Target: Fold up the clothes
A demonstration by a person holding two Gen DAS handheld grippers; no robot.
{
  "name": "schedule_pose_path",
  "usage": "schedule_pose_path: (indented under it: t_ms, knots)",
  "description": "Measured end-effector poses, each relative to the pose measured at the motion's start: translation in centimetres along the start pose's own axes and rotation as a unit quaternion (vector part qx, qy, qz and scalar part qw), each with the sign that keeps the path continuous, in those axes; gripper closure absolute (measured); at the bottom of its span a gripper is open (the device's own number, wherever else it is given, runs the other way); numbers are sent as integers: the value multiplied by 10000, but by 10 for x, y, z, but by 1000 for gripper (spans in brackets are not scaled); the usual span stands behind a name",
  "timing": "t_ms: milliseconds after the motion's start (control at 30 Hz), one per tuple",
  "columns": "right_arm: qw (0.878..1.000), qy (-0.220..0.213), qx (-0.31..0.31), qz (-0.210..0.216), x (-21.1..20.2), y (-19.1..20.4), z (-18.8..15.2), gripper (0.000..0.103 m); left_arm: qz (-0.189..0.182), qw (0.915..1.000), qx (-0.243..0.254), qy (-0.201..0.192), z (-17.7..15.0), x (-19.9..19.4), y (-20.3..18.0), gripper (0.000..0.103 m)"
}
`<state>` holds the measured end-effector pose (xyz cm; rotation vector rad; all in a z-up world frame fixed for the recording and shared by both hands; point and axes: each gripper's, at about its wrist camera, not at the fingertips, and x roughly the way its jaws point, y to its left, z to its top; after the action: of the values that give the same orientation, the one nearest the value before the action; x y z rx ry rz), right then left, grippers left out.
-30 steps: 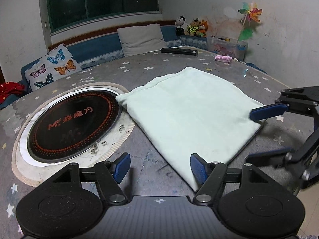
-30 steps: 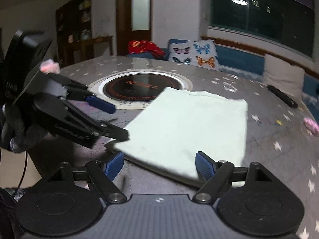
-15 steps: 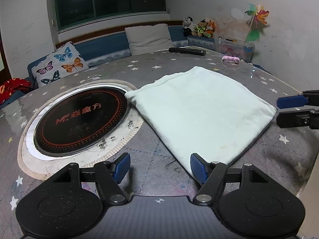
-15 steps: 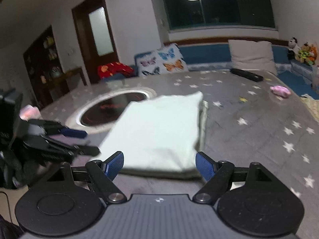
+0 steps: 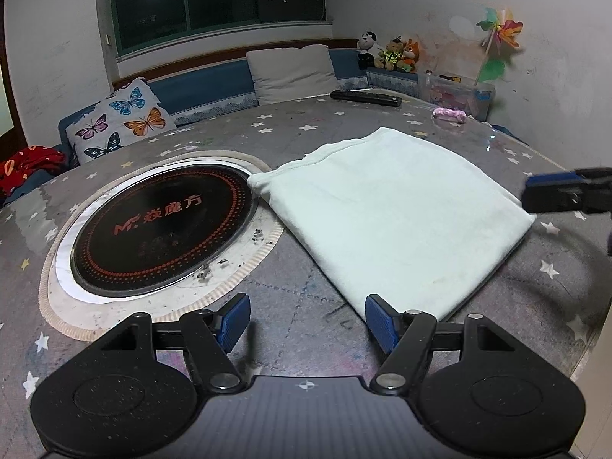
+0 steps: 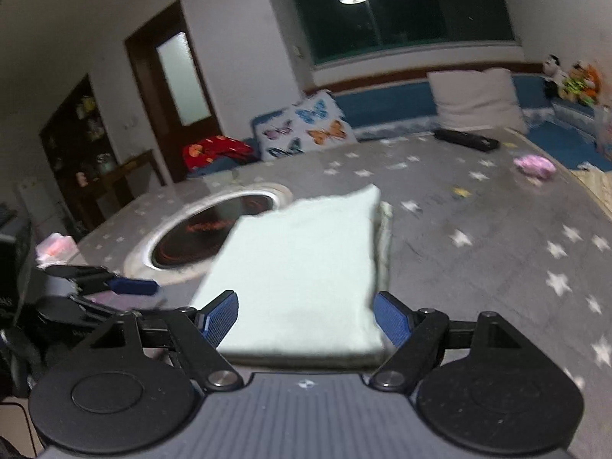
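A pale green folded cloth lies flat on the grey star-patterned table. It also shows in the right wrist view. My left gripper is open and empty, just short of the cloth's near corner. My right gripper is open and empty, with the cloth's near edge between its fingers. The right gripper shows at the right edge of the left wrist view. The left gripper shows at the left of the right wrist view.
A round black cooktop sits in the table left of the cloth. A black remote and a pink object lie at the far side. The table's edge runs close on the right. A bench with cushions stands behind.
Both grippers have drawn back from the cloth's near edge. The right gripper has swung round to face along the cloth. The cloth lies as before.
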<state>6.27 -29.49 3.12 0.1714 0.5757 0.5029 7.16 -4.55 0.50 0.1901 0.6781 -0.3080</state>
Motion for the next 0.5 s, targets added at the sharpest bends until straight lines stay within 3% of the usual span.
schedule_pose_path:
  t_ms: [100, 333, 500]
  knots:
    - [9998, 97, 98, 138, 16, 1, 2, 23, 9, 10000, 0, 0, 0, -1, -1, 34]
    - [9985, 187, 435, -290, 15, -18, -7, 23, -9, 9999, -106, -82, 4, -5, 5, 33]
    - [9995, 18, 309, -83, 20, -11, 9, 23, -40, 9996, -286, -32, 8, 0, 6, 34]
